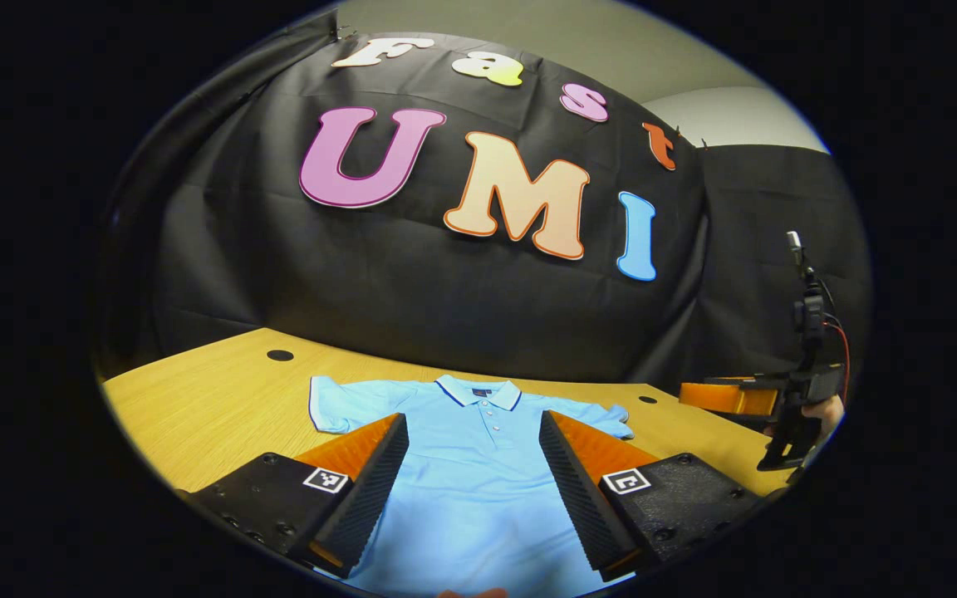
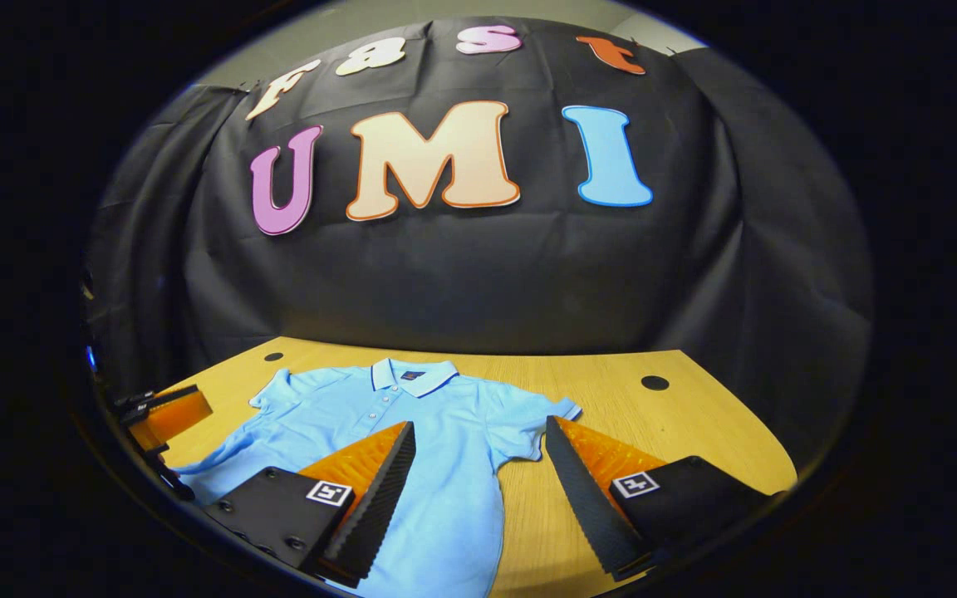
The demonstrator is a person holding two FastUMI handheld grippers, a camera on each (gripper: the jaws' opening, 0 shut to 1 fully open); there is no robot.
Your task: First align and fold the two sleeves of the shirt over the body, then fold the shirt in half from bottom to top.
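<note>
- I see the shirt [image 1: 462, 465], a light blue polo, lying flat and face up on the wooden tabletop [image 1: 221, 407], collar toward the booth wall and hem toward me.
- In the left gripper view both short sleeves lie spread out to the sides, unfolded; the collar and button placket sit centred between my fingers.
- My left gripper [image 1: 473, 428] hovers above the shirt's body with its fingers [image 1: 375, 490] spread wide; nothing is between them and they have hold of nothing.
- In the right gripper view my right gripper [image 2: 479, 432] hangs over the shirt's right-hand side: one finger is over the blue cloth, the other over bare tabletop [image 2: 694, 432] just beside the sleeve [image 2: 541, 423]. Its fingers [image 2: 586, 490] are likewise wide apart and grip nothing.
- I cannot tell whether either gripper touches the cloth.
- In the left gripper view the right gripper [image 1: 794, 407] shows at the far right edge, a hand [image 1: 823, 411] holding it, near the tabletop's edge and apart from the shirt.
- In the right gripper view the left gripper [image 2: 167, 415] shows at the far left edge, beside the shirt's other sleeve [image 2: 279, 394].
- Dark round holes [image 2: 655, 383] mark the tabletop behind the shirt.
</note>
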